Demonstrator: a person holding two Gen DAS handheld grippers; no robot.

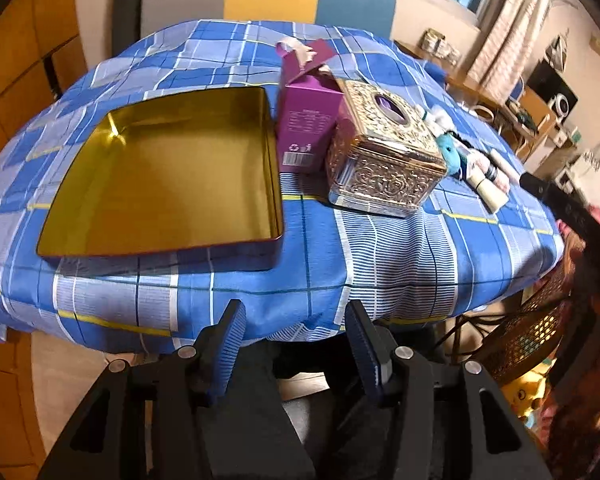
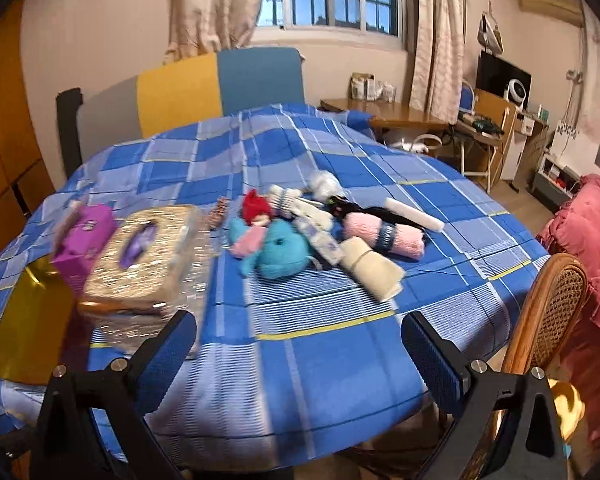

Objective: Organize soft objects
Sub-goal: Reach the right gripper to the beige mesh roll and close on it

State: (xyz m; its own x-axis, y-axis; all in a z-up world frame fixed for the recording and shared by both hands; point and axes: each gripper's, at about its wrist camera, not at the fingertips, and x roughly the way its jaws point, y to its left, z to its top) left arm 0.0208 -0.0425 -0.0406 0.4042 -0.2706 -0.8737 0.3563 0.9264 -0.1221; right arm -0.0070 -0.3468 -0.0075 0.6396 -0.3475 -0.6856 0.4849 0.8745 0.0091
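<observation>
A heap of soft things lies mid-table in the right wrist view: a teal plush whale point(image 2: 280, 250), a red-haired doll point(image 2: 254, 210), a pink rolled towel point(image 2: 384, 234), a cream rolled cloth point(image 2: 374, 266) and white rolls point(image 2: 414, 214). An open, empty gold tin point(image 1: 168, 176) sits on the left of the blue plaid tablecloth point(image 1: 380, 248). My left gripper point(image 1: 296, 350) is open and empty at the table's near edge. My right gripper point(image 2: 300, 356) is open wide and empty, short of the heap. The whale point(image 1: 450, 152) peeks from behind the tissue box in the left wrist view.
An ornate gold tissue box point(image 1: 380, 152) and an open purple carton point(image 1: 308, 120) stand between the tin and the heap. A striped chair back point(image 2: 220, 84) is behind the table, a rattan chair point(image 2: 548, 312) at its right, a pink bedspread point(image 2: 588, 232) beyond.
</observation>
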